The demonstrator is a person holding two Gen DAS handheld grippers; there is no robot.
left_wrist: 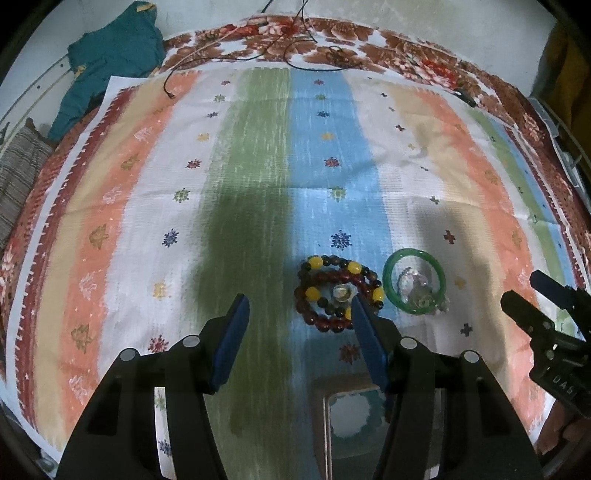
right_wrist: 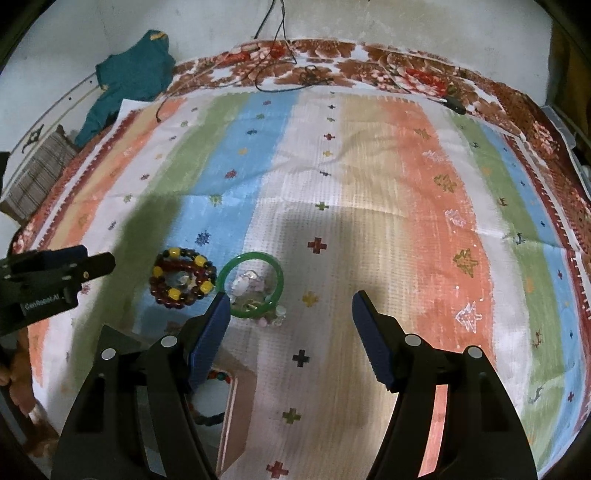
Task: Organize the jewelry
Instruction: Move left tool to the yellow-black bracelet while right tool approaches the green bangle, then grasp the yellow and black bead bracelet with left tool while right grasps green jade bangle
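Nearest in the left wrist view, the left gripper [left_wrist: 299,308] has its blue-padded fingers spread wide with nothing between them, hovering over the striped cloth [left_wrist: 258,166]. Just under it, at the bottom edge, sits a box [left_wrist: 347,413] with a pale rim; its contents are too dim to make out here, though the right wrist view shows a beaded bracelet [right_wrist: 210,417] lying inside it. The right gripper [right_wrist: 290,308] is likewise wide apart and holds nothing, its left finger close to the green bangle [right_wrist: 251,284]. Just past the left gripper's right fingertip lies a stack of beaded bracelets [left_wrist: 338,293], dark red beads coiled with a strand of dark and yellow beads, and a small pale ring-like piece [left_wrist: 341,291] rests in their centre. Just beside them to the right lies the green bangle, flat on the cloth, with a clear crystal bracelet [left_wrist: 419,291] bunched inside it and spilling over its near rim. Farther off, thin black cables [left_wrist: 295,55] trail across the floral bedsheet [left_wrist: 369,40] beyond the cloth's far edge. A teal garment [left_wrist: 110,59] is heaped at the far left corner, against the pale wall [right_wrist: 406,22].
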